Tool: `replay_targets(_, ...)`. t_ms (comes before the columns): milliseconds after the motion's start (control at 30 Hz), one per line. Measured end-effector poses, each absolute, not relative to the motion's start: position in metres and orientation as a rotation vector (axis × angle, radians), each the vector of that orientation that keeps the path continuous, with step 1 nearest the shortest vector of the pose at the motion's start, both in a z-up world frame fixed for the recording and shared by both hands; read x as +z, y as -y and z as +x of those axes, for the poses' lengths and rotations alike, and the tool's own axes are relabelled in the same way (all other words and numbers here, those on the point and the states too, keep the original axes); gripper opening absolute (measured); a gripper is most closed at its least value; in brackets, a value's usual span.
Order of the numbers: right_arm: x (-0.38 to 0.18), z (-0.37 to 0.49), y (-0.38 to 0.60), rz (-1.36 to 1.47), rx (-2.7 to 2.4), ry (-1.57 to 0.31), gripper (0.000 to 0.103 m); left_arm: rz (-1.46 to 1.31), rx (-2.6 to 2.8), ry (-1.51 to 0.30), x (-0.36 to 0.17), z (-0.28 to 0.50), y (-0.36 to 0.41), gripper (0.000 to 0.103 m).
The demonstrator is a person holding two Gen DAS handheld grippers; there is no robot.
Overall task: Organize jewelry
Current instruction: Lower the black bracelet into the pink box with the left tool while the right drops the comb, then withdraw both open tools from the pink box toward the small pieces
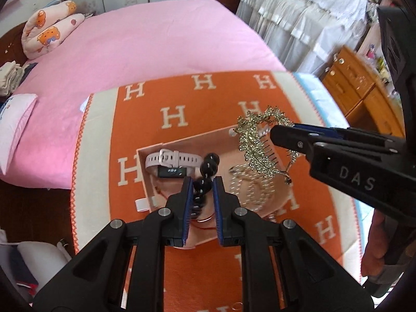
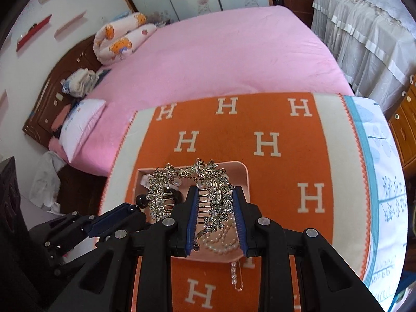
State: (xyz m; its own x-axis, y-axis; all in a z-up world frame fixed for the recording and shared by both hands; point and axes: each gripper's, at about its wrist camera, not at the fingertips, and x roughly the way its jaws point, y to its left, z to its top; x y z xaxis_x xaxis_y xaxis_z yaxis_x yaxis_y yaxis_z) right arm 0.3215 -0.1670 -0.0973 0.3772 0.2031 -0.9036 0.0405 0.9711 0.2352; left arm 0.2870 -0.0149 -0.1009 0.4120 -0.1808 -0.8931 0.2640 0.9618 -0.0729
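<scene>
A pink bed (image 1: 145, 41) holds cartoon pillows (image 1: 49, 28); an orange H-patterned blanket (image 2: 234, 130) lies nearby, beside a wooden dresser (image 1: 356, 83).

Glossy black beads (image 1: 206, 167) catch white highlights between the ribbed blue pads (image 1: 187, 208) of the matt black plastic left gripper (image 1: 202, 184). At centre right, the leaf-shaped hair comb (image 1: 256, 140) looks like pale gold metal, rough with small sparkling stones. The watch (image 1: 173, 160) has a smooth, matt, pale rubbery strap. The pink tray (image 1: 208, 136) looks matt and smooth. The pearl strands (image 2: 221, 241) lower down in the right wrist view have a soft satin sheen. The orange blanket (image 1: 221, 98) is fuzzy woven cloth; the pink bedspread (image 1: 145, 41) above is soft, matt fabric. The cabinet (image 1: 356, 83) at right is varnished wood.
</scene>
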Motion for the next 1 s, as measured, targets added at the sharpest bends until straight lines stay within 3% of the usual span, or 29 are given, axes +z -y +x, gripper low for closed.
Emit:
replay_targets(33, -0.104, 0.326, 0.164, 0.220, 0.107, -1.198, 0.026, 0.094, -0.275, -1.128, -0.105, 0.288, 0.014, 0.017)
replay_targets(100, -0.115, 0.332, 0.158, 0.206, 0.118, -1.222, 0.029, 0.109, -0.268, -1.136, -0.108, 0.288, 0.011, 0.038)
replay_targets(133, -0.119, 0.333, 0.157, 0.203, 0.121, -1.226, 0.035, 0.107, -0.262, -1.126, -0.107, 0.287, 0.008, 0.057)
replay_targets(167, -0.121, 0.333, 0.156, 0.200, 0.121, -1.224, 0.037, 0.103, -0.257, -1.120, -0.106, 0.286, 0.005, 0.063)
replay_targets(567, -0.092, 0.303, 0.154, 0.180, 0.160, -1.177, 0.037, 0.026, -0.227, -1.082, -0.073, 0.260, -0.028, 0.063)
replay_targets(1000, -0.039, 0.213, 0.179, 0.238, 0.103, -1.118, 0.037, -0.022, -0.250, -1.046, -0.019, 0.204, -0.048, 0.063)
